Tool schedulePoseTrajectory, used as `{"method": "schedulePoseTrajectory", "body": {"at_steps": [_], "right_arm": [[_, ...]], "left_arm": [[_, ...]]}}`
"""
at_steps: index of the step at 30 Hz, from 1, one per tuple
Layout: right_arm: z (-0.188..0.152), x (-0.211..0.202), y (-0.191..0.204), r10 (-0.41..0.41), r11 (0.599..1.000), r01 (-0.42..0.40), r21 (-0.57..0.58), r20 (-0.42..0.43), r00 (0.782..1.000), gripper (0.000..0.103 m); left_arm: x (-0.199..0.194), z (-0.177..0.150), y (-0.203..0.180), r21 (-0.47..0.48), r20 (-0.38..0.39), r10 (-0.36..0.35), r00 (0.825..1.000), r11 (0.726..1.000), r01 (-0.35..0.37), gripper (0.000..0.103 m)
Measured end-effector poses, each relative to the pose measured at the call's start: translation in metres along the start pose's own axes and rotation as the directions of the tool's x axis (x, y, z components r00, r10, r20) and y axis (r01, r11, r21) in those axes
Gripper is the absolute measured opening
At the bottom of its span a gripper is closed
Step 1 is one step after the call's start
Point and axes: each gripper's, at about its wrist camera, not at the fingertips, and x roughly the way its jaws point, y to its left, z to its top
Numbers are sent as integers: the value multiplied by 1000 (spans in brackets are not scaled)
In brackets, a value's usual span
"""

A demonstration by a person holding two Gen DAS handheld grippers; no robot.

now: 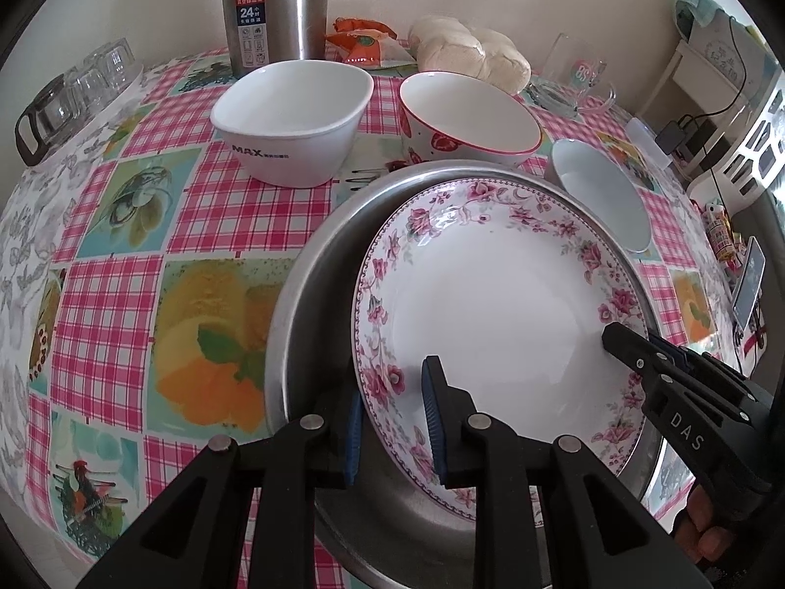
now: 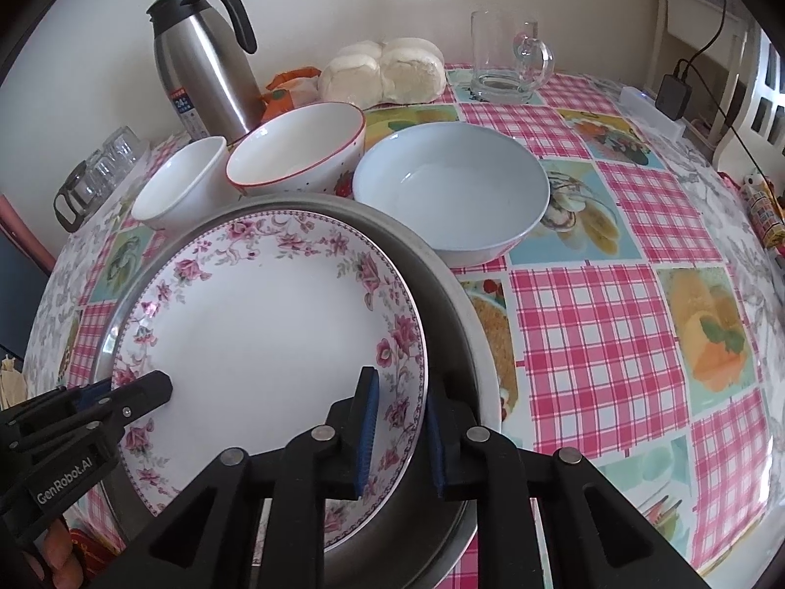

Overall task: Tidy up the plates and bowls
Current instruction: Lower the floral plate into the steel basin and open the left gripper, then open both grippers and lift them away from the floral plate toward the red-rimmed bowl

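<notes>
Left wrist: floral plate (image 1: pixel 495 304) inside steel basin (image 1: pixel 304 304) (bowls empty).

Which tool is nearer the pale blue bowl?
Right. The right tool grips the floral plate on the rim side nearest the pale blue bowl; the left tool grips the opposite rim.

flask (image 1: pixel 274 10) top cropped, tray (image 1: pixel 314 265) base perhaps hidden

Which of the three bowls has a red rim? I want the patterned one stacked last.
The middle bowl, with red rim and strawberry prints; the squarish white bowl and pale blue bowl are plain.
</notes>
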Motion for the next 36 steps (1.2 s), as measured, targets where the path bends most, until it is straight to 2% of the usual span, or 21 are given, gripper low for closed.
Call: {"method": "schedulePoseTrajectory", "body": {"at_steps": [8, 10, 15, 20, 23, 25, 26, 27, 29, 31, 34, 36], "right_arm": [[1, -1, 0, 4, 1000, -4, -8, -9, 1000, 22], [1, -2, 2, -8, 1000, 8, -14, -9, 1000, 22], [4, -14, 2, -18, 1000, 18, -9, 43, 999, 22], [8, -25, 4, -14, 1000, 15, -12, 99, 995, 22], [8, -28, 6, -1, 1000, 3, -18, 117, 993, 23], [8, -27, 8, -3, 1000, 6, -27, 117, 993, 35], [8, -26, 9, -5, 999, 9, -31, 117, 993, 47], [8, -26, 10, -7, 999, 11, -35, 120, 993, 55], [8, -26, 11, -9, 999, 14, -40, 124, 992, 60], [8, -25, 9, -11, 999, 17, -43, 126, 992, 65], [7, -25, 8, -8, 999, 13, -40, 128, 992, 70], [7, -25, 7, -8, 999, 13, -37, 133, 991, 77]], "left_arm": [[-2, -1, 3, -28, -21, -12, 1000, 1000, 11, 24], [-4, 0, 5, -45, -19, -19, 1000, 999, 18, 31], [-14, 2, 6, -57, 21, -22, 1000, 998, 24, 36], [-29, 4, 5, -55, 95, -28, 995, 998, 34, 39], [-33, 5, 3, -47, 114, -23, 993, 998, 29, 57], [-31, 5, 2, -38, 107, -12, 994, 999, 16, 64], [-30, 5, 1, -32, 103, -9, 995, 999, 12, 65], [-29, 5, 1, -28, 103, -9, 995, 1000, 12, 66], [-29, 5, 0, -22, 106, -7, 994, 1000, 10, 68], [-29, 6, 0, -22, 111, 11, 994, 1000, -9, 78], [-30, 6, 4, -34, 124, 25, 992, 999, -21, 80], [-31, 6, 6, -46, 129, 21, 991, 999, -15, 81]]}}
